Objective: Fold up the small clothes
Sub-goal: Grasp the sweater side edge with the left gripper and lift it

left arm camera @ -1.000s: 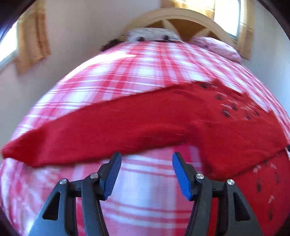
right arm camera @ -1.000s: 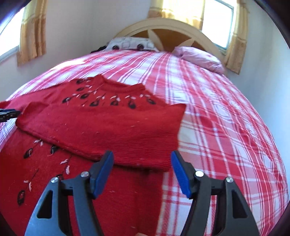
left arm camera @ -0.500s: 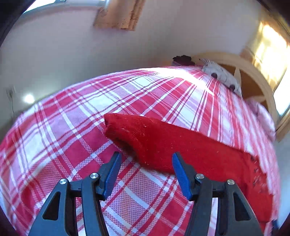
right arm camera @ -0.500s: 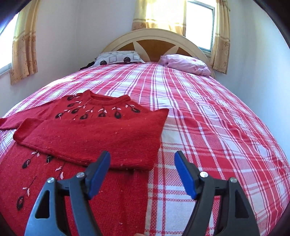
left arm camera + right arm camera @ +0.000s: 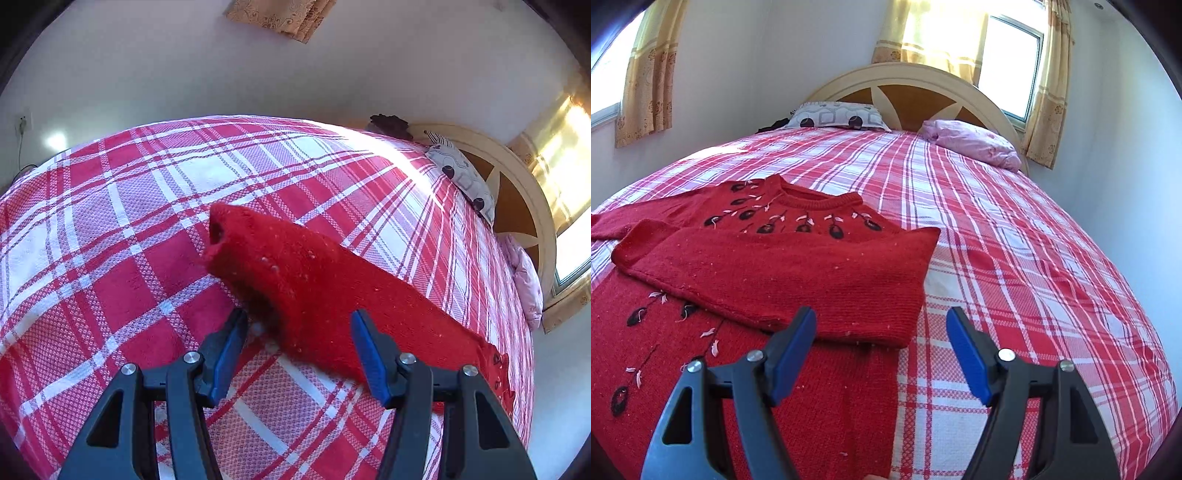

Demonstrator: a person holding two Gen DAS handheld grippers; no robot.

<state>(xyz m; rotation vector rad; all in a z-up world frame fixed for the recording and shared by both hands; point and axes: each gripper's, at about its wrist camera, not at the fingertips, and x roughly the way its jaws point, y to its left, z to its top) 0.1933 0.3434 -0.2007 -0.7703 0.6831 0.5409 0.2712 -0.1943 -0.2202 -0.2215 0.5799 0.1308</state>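
A red knit sweater (image 5: pixel 783 266) with black and pink embroidery lies on the plaid bed. Its right sleeve (image 5: pixel 798 273) is folded across the chest. Its left sleeve (image 5: pixel 303 288) stretches out flat, cuff end toward the wall. My left gripper (image 5: pixel 299 343) is open, its jaws astride that sleeve a little behind the cuff, just above it. My right gripper (image 5: pixel 882 347) is open and empty, hovering over the sweater's right edge below the folded sleeve.
The red and white plaid bedspread (image 5: pixel 1015 258) covers the whole bed. A patterned pillow (image 5: pixel 834 118) and a pink pillow (image 5: pixel 971 144) lie by the wooden headboard (image 5: pixel 916 92). Walls stand close on the left (image 5: pixel 184 74) and right.
My left gripper swung left along the outstretched sleeve and closed in on its cuff end, which now lies between the open jaws. My right gripper drew back slightly and stays open.
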